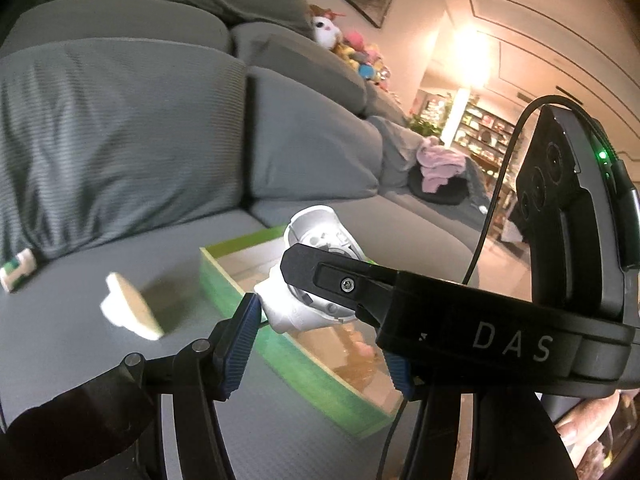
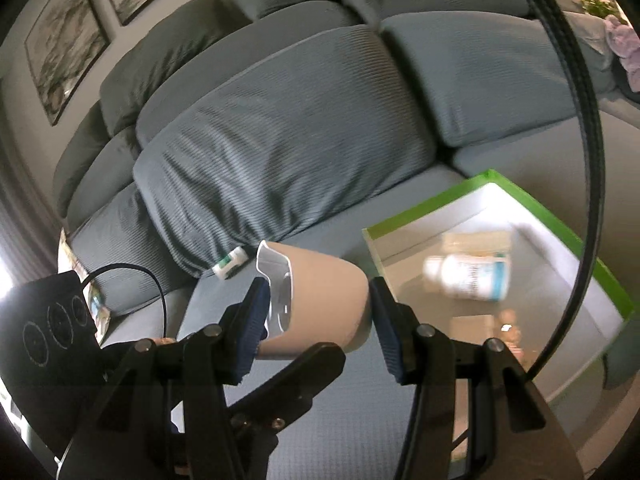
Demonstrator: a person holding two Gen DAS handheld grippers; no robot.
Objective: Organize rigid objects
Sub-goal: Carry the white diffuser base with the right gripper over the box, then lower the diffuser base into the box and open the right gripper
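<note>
In the left wrist view my left gripper (image 1: 320,344) is shut on a white plastic part (image 1: 312,280), held over the green-rimmed box (image 1: 224,280) on the grey sofa seat. The right gripper's black body crosses in front of it. A beige-and-white cup-shaped piece (image 1: 132,308) lies on the seat to the left. In the right wrist view my right gripper (image 2: 316,320) is shut on that beige-and-white piece (image 2: 320,304), just left of the green-rimmed box (image 2: 416,208). A white bottle (image 2: 468,276) with a teal label lies in the box, blurred.
A small white-and-green item (image 2: 230,264) lies at the foot of the sofa back cushion (image 2: 280,148); it also shows in the left wrist view (image 1: 16,272). Plush toys (image 1: 356,48) and folded pink cloth (image 1: 438,166) sit further along the sofa.
</note>
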